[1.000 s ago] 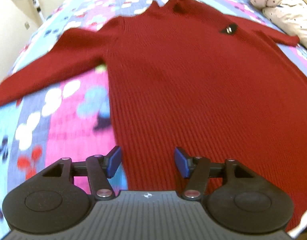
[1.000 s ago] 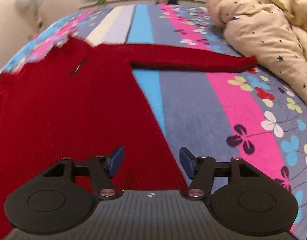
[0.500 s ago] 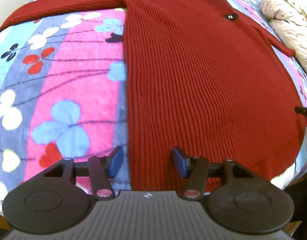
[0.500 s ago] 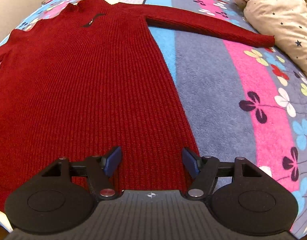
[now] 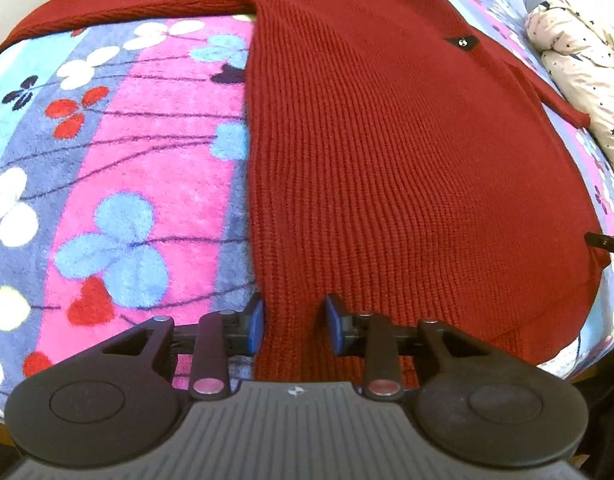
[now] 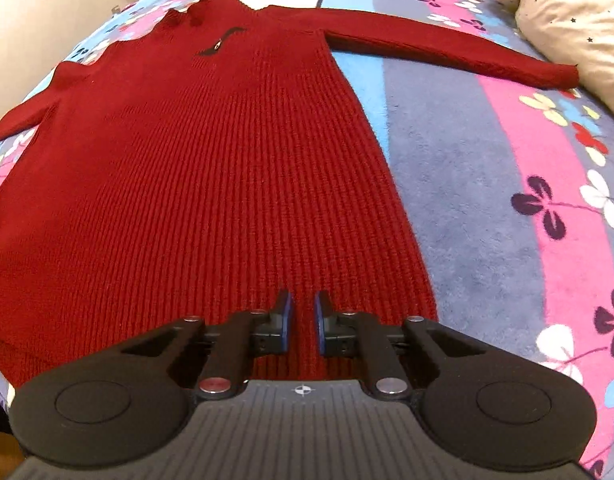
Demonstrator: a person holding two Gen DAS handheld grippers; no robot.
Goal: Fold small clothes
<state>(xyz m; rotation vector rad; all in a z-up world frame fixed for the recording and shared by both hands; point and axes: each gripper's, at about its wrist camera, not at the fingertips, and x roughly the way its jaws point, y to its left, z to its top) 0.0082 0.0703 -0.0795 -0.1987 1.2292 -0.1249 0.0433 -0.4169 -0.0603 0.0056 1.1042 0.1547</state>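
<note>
Both tools' jaws are closing over the sweater's (image 6: 211, 184) hem.

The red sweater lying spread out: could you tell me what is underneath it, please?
The red sweater lies flat on a striped floral blanket, visible around it. Whatever is directly beneath the knit is covered.

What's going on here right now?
A person is working a red knit sweater that lies spread flat, sleeves out, on a flowered blanket. Both tongs are down at its bottom hem, one near each corner. The left tongs are closing with the hem's left edge between the pads, which do not yet press on it. The right tongs are closing too, and have narrowed onto a pinch of knit near the right corner. Nothing is folded yet. A star-print quilt is bunched at the side.
</note>
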